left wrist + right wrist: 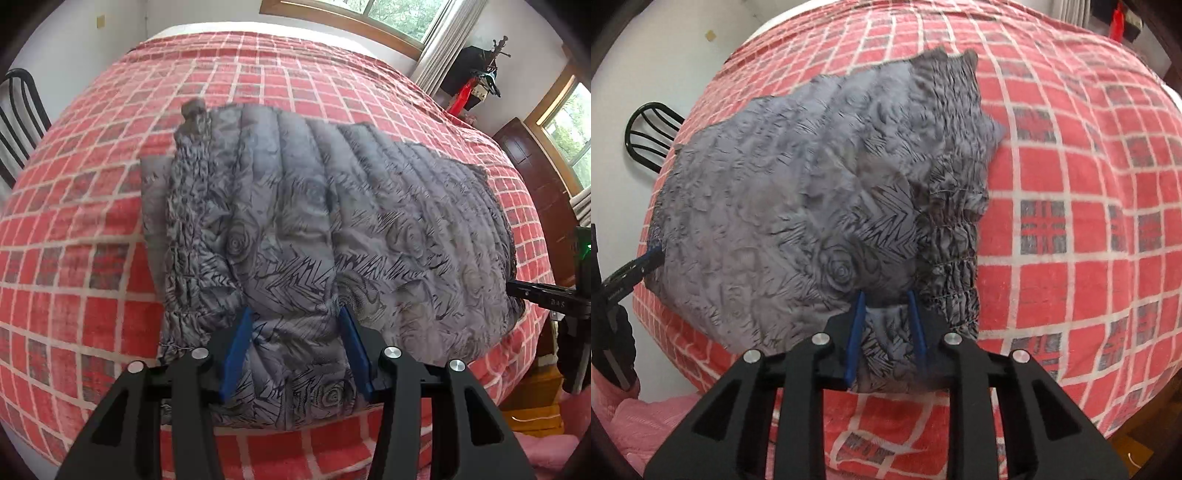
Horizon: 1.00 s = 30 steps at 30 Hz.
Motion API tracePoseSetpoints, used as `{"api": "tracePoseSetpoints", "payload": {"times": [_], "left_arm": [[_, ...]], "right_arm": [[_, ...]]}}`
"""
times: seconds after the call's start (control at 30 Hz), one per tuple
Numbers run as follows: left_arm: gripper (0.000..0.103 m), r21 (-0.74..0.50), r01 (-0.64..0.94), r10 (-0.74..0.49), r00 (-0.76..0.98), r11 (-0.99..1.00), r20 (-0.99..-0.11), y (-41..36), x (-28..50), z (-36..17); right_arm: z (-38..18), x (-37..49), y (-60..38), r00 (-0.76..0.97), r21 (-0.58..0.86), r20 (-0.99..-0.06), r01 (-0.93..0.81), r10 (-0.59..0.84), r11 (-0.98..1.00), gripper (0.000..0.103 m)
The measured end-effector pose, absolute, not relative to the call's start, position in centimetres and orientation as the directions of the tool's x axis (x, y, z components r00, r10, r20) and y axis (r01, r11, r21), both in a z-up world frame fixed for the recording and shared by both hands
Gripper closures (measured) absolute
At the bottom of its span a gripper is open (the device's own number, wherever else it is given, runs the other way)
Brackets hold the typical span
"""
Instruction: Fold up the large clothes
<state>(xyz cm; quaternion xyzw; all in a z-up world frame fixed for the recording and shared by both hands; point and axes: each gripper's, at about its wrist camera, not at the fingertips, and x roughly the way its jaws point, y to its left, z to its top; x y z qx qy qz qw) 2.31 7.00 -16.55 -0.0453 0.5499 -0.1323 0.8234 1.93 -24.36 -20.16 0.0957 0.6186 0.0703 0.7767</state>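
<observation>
1. The left gripper (pixel 295 347) is seen with its blue fingers (pixel 238 354) partly closed, a thick bunch of the grey quilted rose-patterned padded garment (pixel 314 206) pinched between them at its near edge.
2. The right gripper (pixel 886 332) is set narrower — its blue fingers (pixel 855 339) are pressed onto a fold of the same garment (pixel 783 192), just beside the gathered elastic band (pixel 953 229).
3. The garment is spread, already partly folded, on the red-and-white checked bedspread (pixel 92 229) (a black chair (pixel 18 122) is stood beside the bed, and the bed edge lies close below both grips).
4. A slip is judged the main risk: the padded fabric looks slick and bulky, so only the outer layer may be caught, and the inner layers could be left behind when it is lifted.
5. If the two grips are moved unevenly, the fold could be skewed — or the bedspread dragged along with it.
6. Motion blur hides how deep each bite goes.
</observation>
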Motion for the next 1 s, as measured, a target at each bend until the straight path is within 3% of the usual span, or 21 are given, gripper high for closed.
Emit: {"api": "tracePoseSetpoints", "payload": {"times": [0.33, 0.43, 0.8, 1.0], "left_arm": [[0.054, -0.210, 0.152, -0.253, 0.371, 0.966, -0.893, 6.7, 1.9, -17.1], [0.054, -0.209, 0.134, -0.245, 0.378, 0.969, -0.893, 6.8, 1.7, -16.3], [0.052, -0.140, 0.120, -0.179, 0.442, 0.983, -0.879, 6.7, 1.0, -13.1], [0.051, -0.121, 0.113, -0.160, 0.460, 0.986, -0.873, 6.3, 0.9, -12.3]], "right_arm": [[-20.9, 1.7, -24.1, 0.238, 0.212, -0.950, 0.026, 0.200, 0.977, 0.080], [-19.9, 1.8, -23.6, 0.237, 0.215, -0.950, 0.027, 0.203, 0.976, 0.076], [-14.9, 2.0, -22.7, 0.300, 0.240, -0.923, -0.041, 0.241, 0.970, 0.076], [-15.6, 2.2, -23.1, 0.276, 0.235, -0.932, -0.030, 0.234, 0.971, 0.076]]}}
